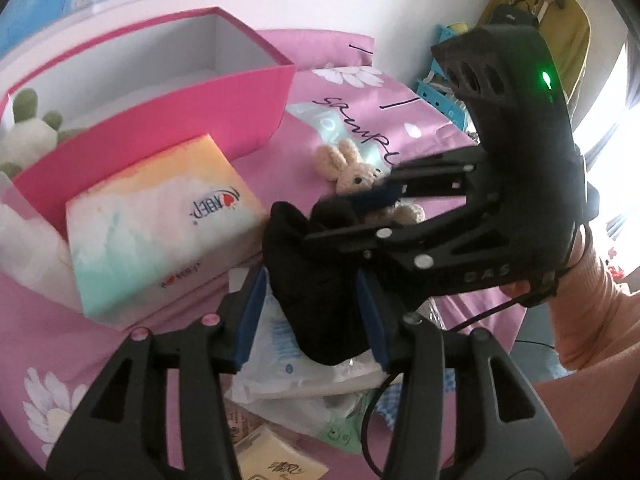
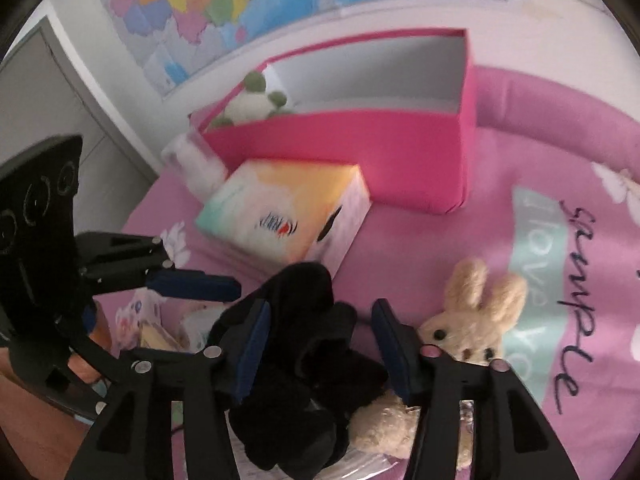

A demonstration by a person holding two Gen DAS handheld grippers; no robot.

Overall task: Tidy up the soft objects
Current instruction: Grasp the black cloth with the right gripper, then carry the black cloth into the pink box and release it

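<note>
A black soft cloth bundle lies on the pink bedspread over a white plastic bag. My left gripper stands open around its lower part; the left pad is clear of it and the right pad is right against it. My right gripper reaches in from the right, open about the bundle's top. In the right wrist view the black bundle sits between the open jaws of the right gripper, with a gap at the right pad. A beige plush bunny lies just right of it.
An open pink box stands behind with a green and white plush inside. A pastel tissue box lies in front of it. Plastic packets lie under the bundle. A person's sleeve holds the right gripper.
</note>
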